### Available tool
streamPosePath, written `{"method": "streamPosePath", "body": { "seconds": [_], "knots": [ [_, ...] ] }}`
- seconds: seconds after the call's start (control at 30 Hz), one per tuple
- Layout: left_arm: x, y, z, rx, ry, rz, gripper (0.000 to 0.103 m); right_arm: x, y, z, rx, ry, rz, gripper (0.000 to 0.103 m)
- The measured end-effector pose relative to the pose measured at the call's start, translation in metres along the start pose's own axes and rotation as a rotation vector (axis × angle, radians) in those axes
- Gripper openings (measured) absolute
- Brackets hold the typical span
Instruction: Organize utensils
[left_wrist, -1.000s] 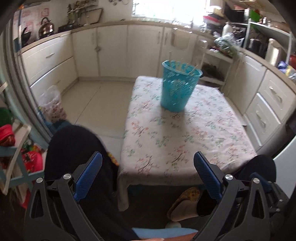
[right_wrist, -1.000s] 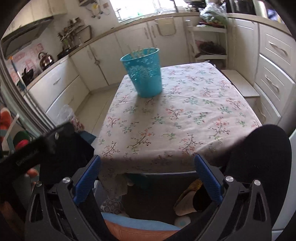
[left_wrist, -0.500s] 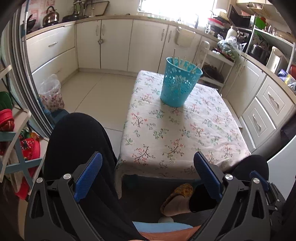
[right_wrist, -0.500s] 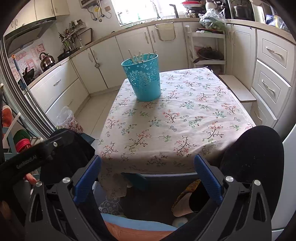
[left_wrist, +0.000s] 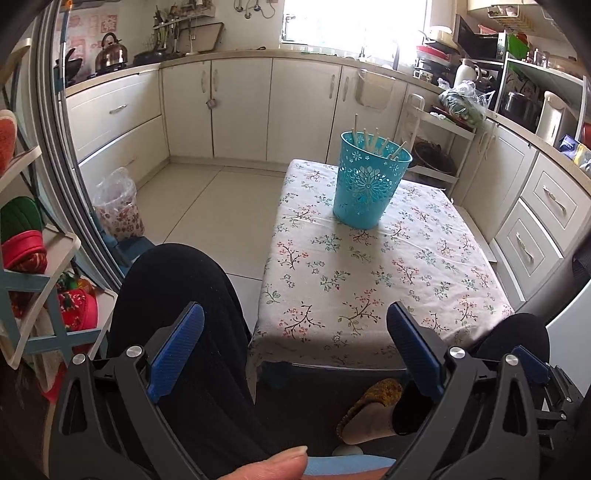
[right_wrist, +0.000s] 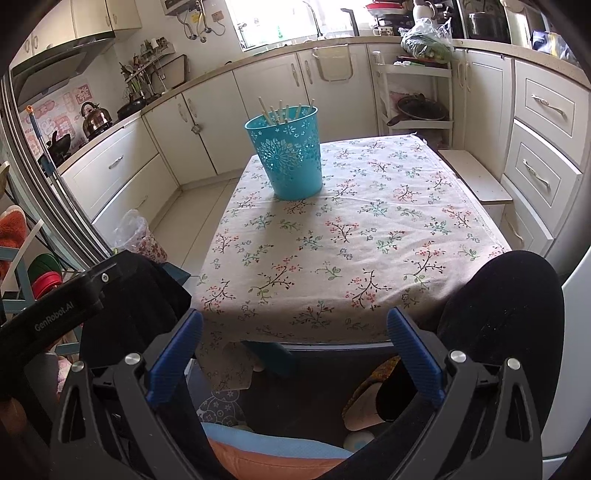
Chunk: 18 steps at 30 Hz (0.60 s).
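Both grippers, left gripper (left_wrist: 295, 343) and right gripper (right_wrist: 294, 347), hang low over the person's knees with fingers spread wide and nothing held. The pale wooden chopsticks (right_wrist: 280, 110) stand in the perforated turquoise plastic basket (right_wrist: 290, 157) on the far left part of the floral-cloth tabletop (right_wrist: 369, 236), well apart from both. No loose utensil shows, so sorting looks finished or unstarted; any next move needs a long forward reach, with nothing blocking.

The bucket (right_wrist: 288, 155) stands on the bench (right_wrist: 369, 236) toward its far left corner, upper centre of the frame, with sticks (right_wrist: 280, 110), perhaps chopsticks, upright inside it. Cabinets (right_wrist: 207, 122) run behind and to the right. Both grippers sit before the bench's near edge, above the knees.
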<state>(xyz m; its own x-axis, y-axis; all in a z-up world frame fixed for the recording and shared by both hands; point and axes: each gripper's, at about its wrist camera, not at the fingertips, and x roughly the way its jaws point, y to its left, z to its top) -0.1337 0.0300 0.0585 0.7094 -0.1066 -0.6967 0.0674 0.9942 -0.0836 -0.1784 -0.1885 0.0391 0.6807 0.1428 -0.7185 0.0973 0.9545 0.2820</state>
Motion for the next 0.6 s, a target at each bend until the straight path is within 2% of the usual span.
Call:
{"method": "streamPosePath", "body": {
  "seconds": [0.6],
  "knots": [
    [0.004, -0.0027, -0.0019, 0.002, 0.01, 0.014, 0.095, 0.0, -0.0004, 0.0014, -0.018, -0.002, 0.0, 0.095]
  ]
}}
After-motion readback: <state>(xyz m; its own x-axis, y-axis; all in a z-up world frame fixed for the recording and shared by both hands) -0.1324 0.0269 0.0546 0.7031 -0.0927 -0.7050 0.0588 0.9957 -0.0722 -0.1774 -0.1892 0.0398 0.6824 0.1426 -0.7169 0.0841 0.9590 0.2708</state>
